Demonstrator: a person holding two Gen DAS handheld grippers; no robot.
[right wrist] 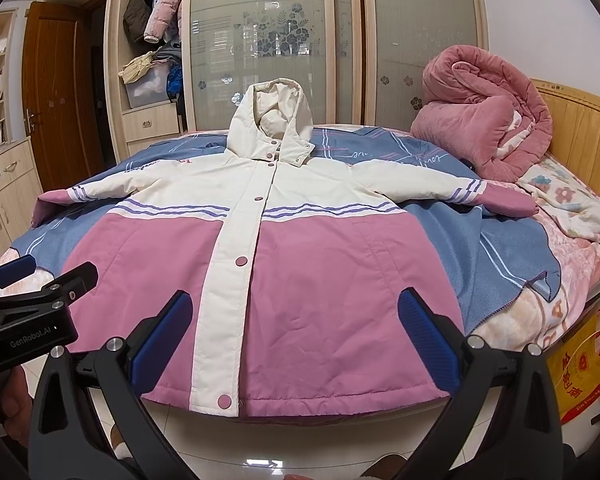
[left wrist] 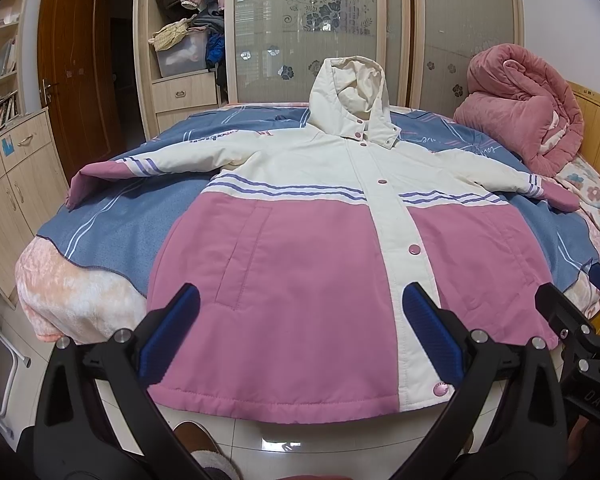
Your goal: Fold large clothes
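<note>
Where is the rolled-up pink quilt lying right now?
In both wrist views the rolled-up pink quilt sits at the bed's far right, against the wooden headboard, beyond the right sleeve of the spread pink-and-cream hooded jacket.

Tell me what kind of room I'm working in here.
Almost certainly a home bedroom: the jacket lies spread on a bed, a wardrobe with frosted sliding doors stands behind it, and a rolled pink quilt sits by the wooden headboard.
</note>
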